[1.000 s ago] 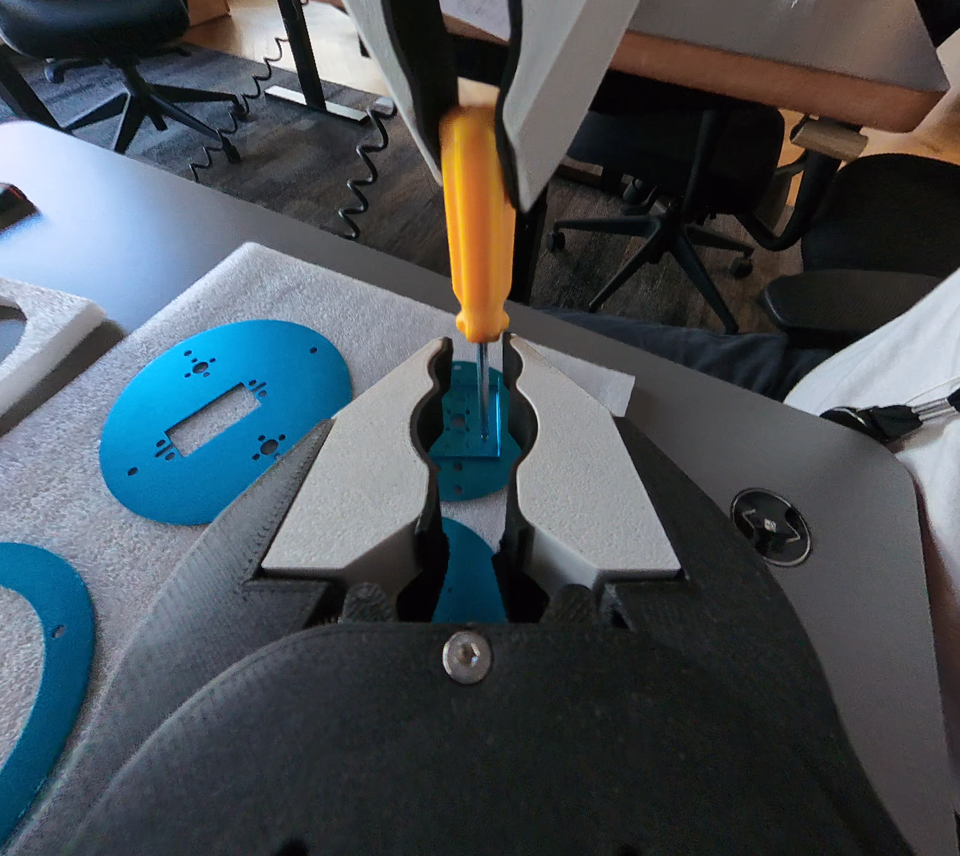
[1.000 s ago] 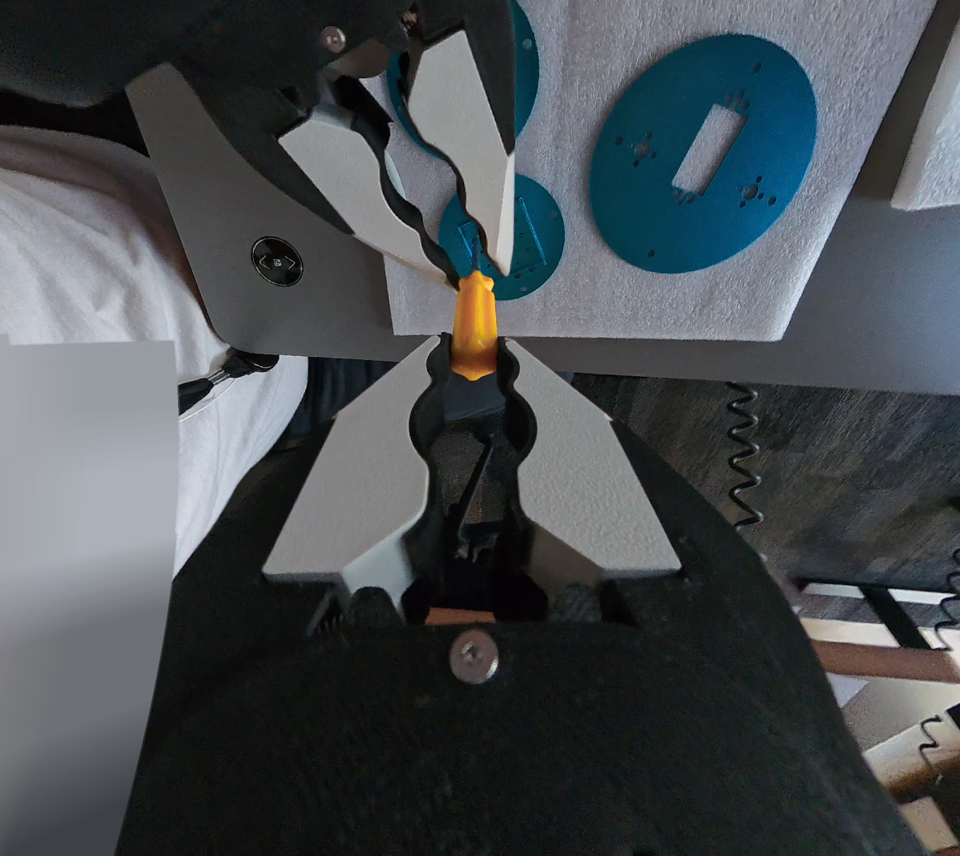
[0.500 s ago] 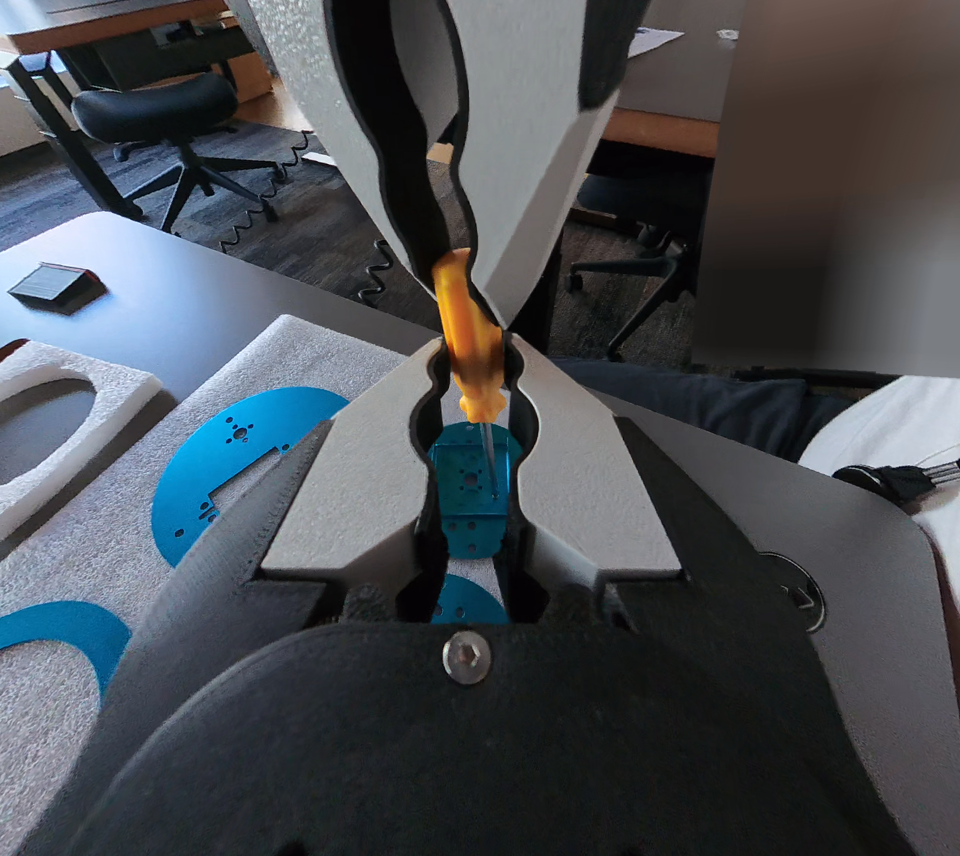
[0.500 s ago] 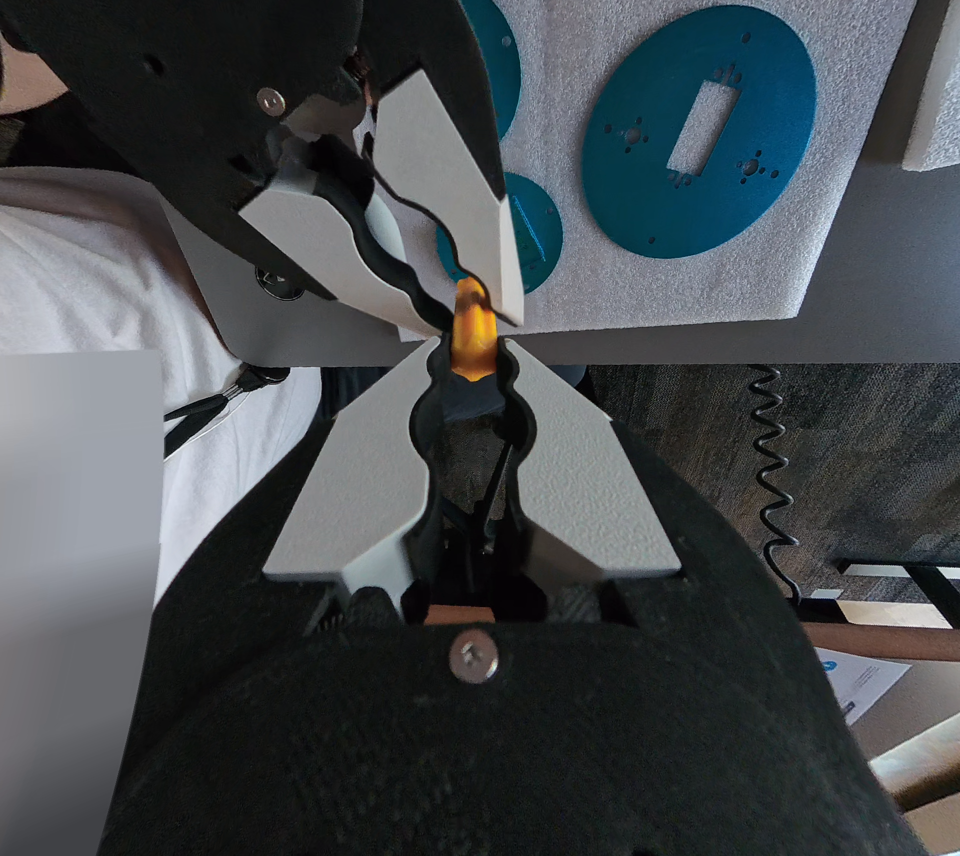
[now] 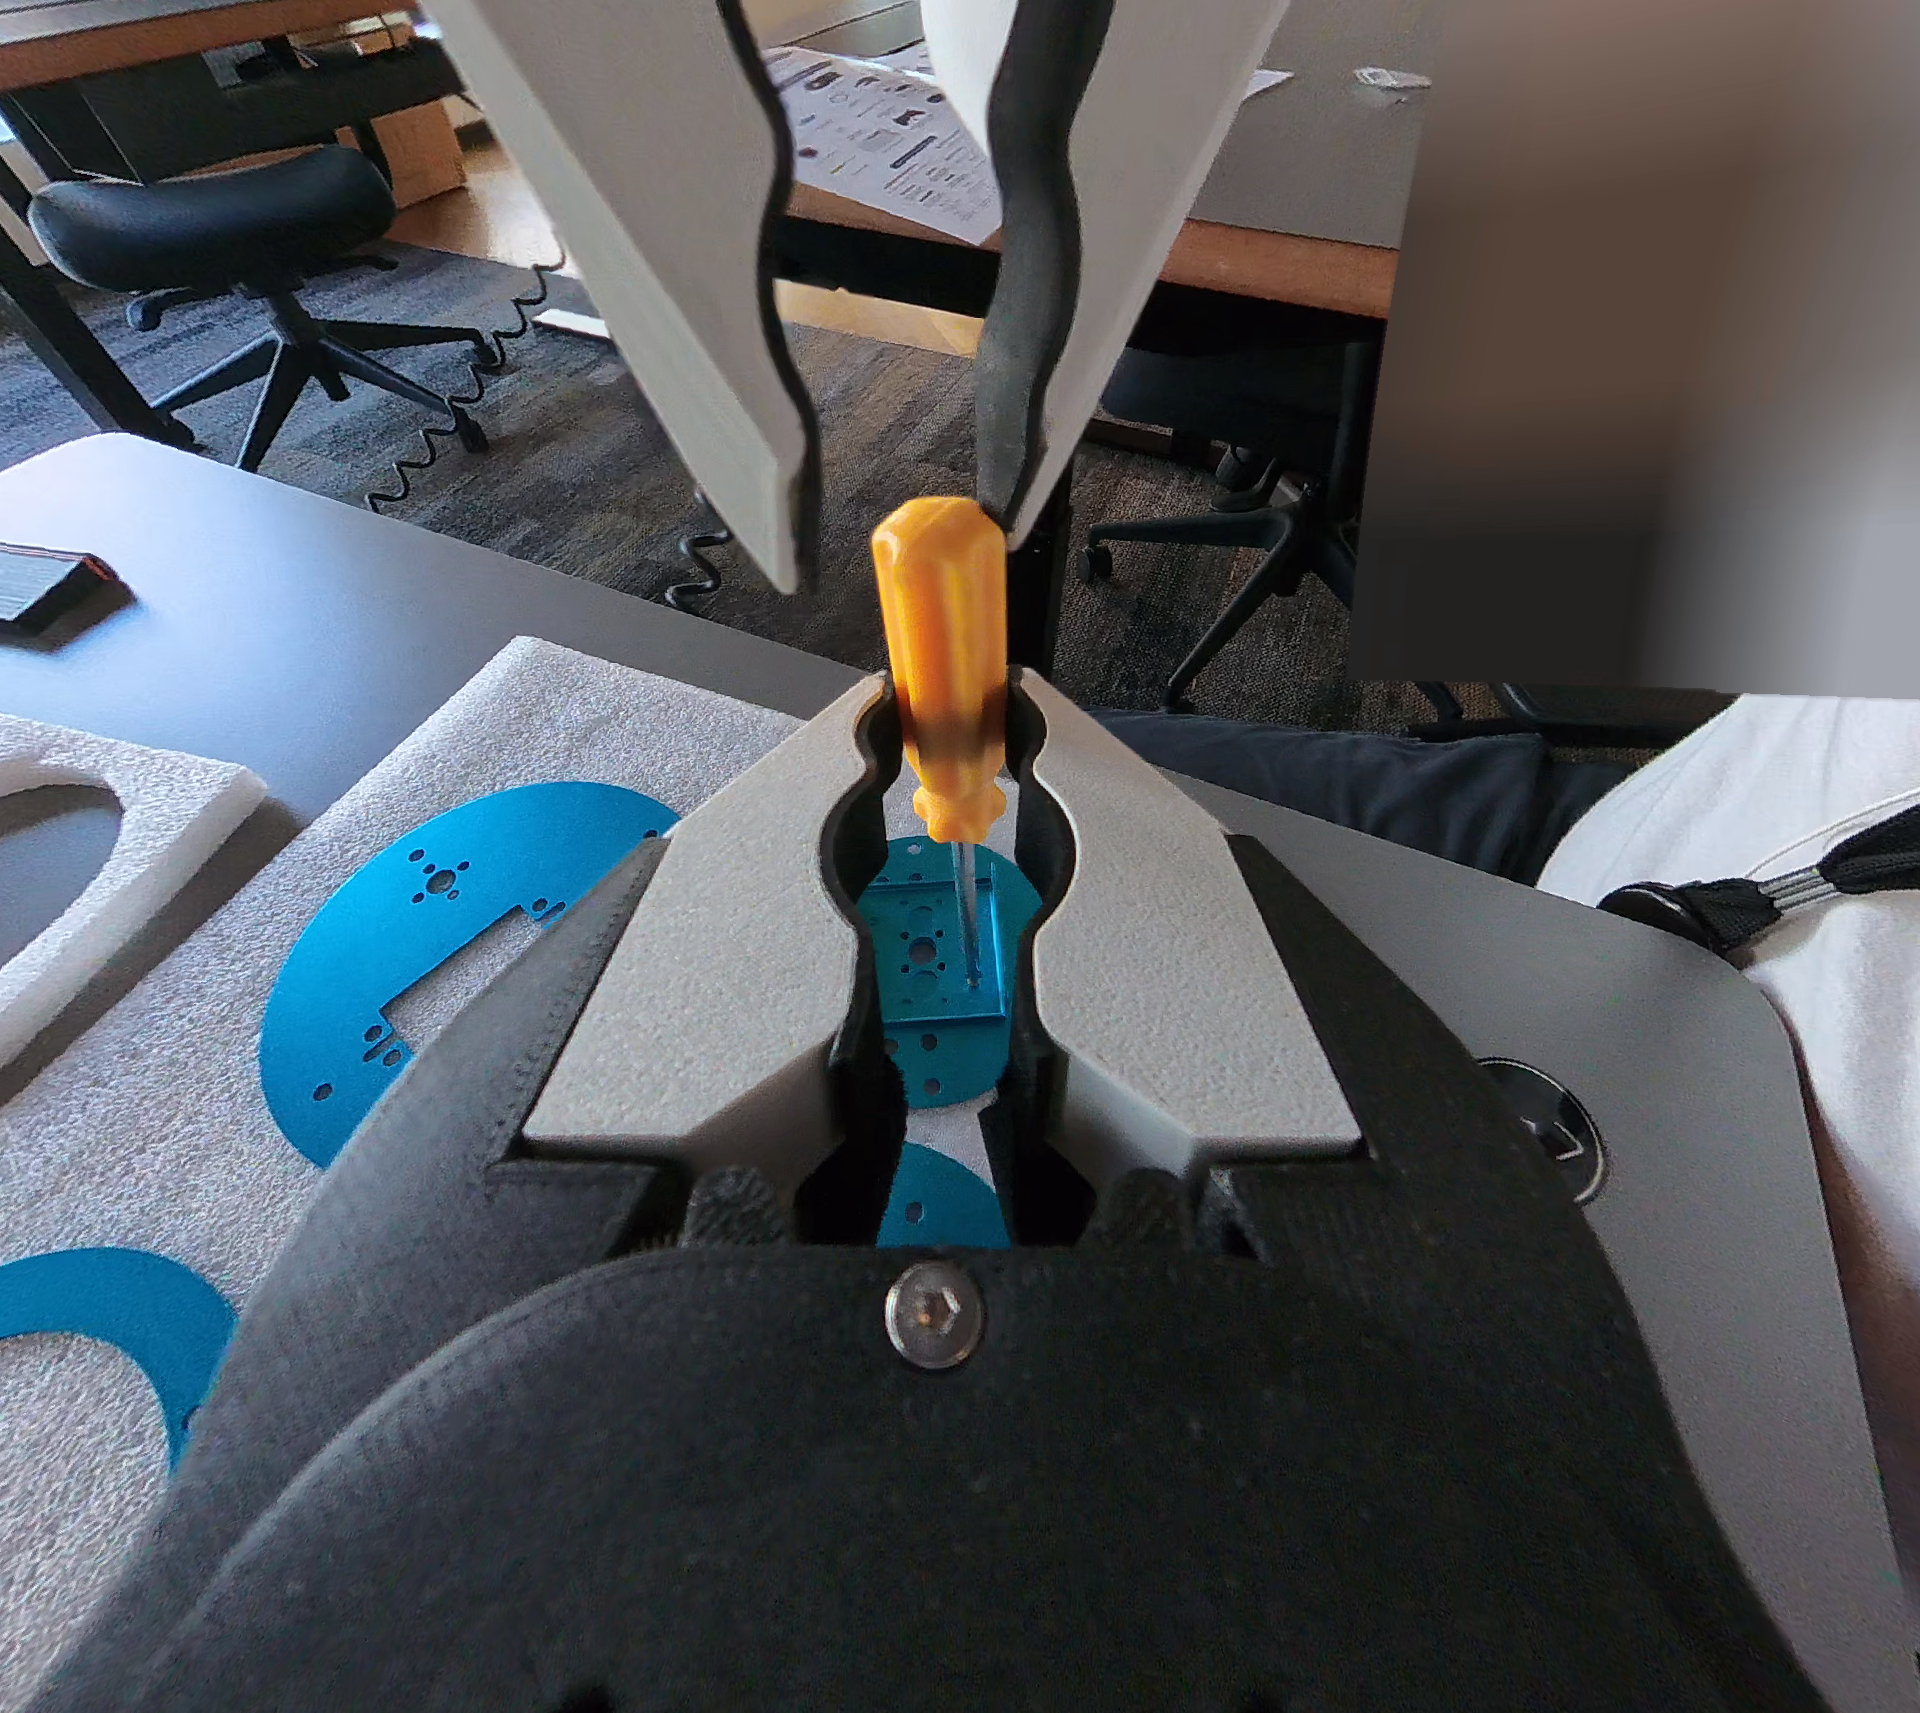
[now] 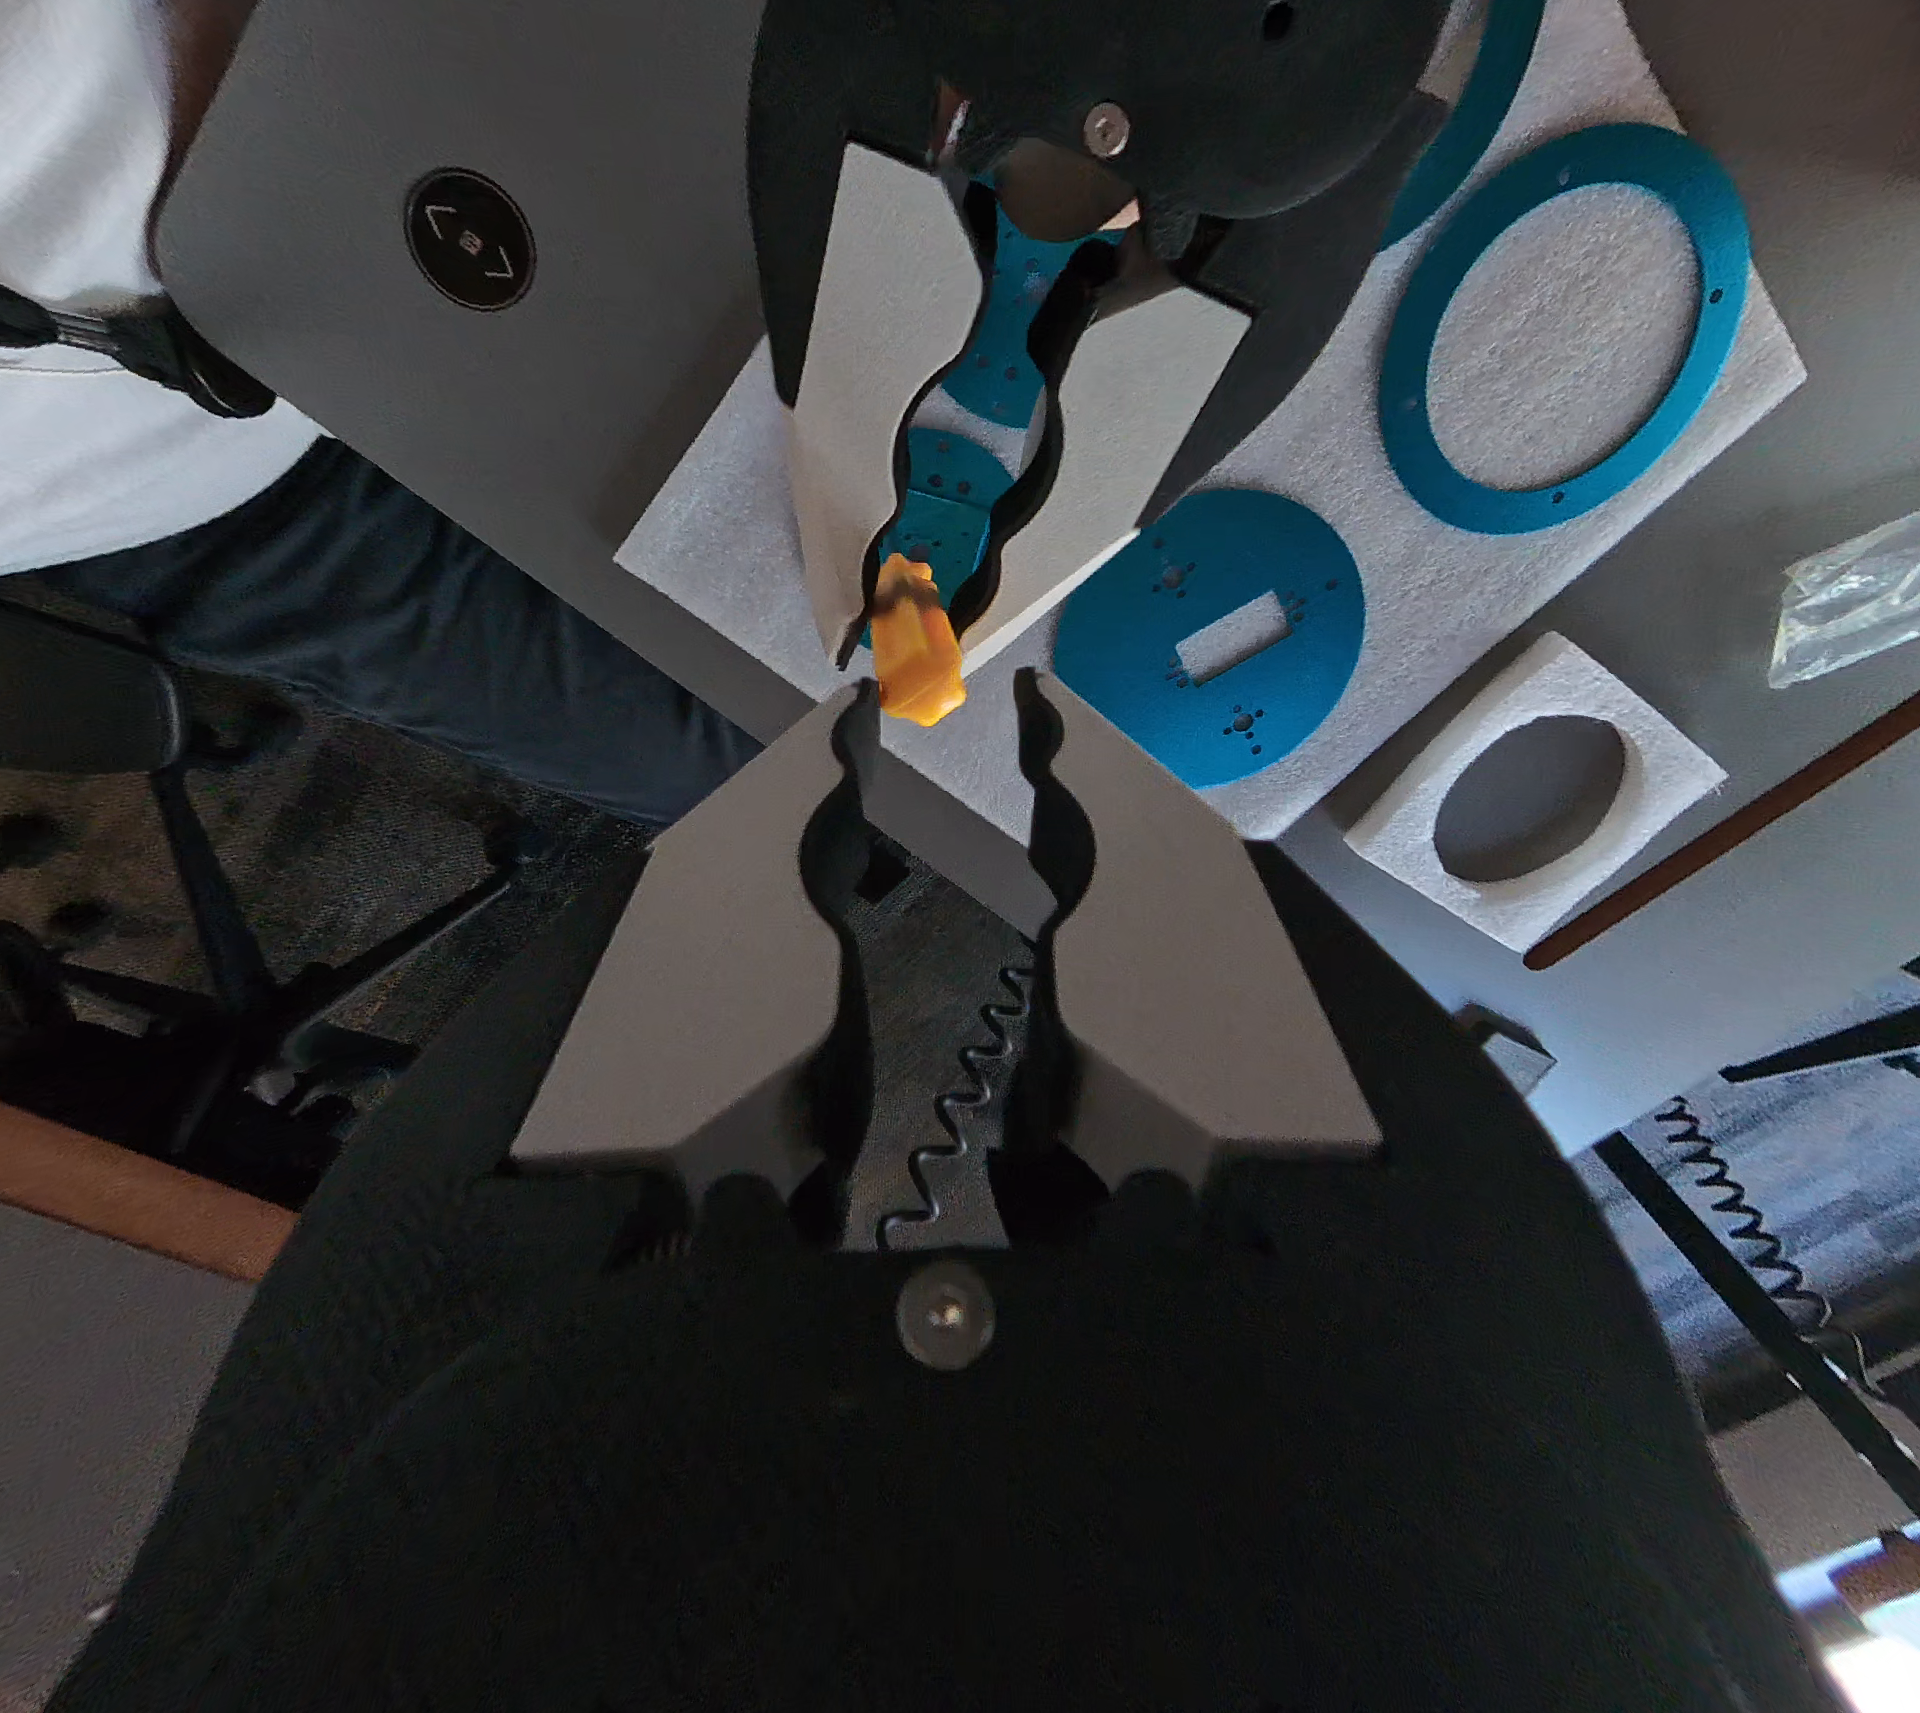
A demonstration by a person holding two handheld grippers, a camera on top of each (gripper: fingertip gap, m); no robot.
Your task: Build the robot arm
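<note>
Left gripper [image 5: 951, 728] clenched on the orange screwdriver [image 5: 940, 676], upright, tip down in the blue bracket [image 5: 940, 946] on the foam [image 5: 582, 749] atop the worktop [image 5: 312, 614]; right gripper [image 6: 940, 702] released since half a second ago, jaws now parted above the handle, one pad just touching; blue plates [image 6: 1210, 635] nearby.

1. Grey table [image 6: 540, 53], round black button [image 6: 470, 240] set in its corner.
2. White foam sheet [image 6: 1455, 583] lies on it, carrying blue plates.
3. Small foam block with oval hole [image 6: 1538, 790] at 4 o'clock of the sheet.
4. Clear plastic bag [image 6: 1849, 603] at 3 o'clock.
5. Small dark flat box [image 5: 47, 588] lies on the table at 10 o'clock.
</note>
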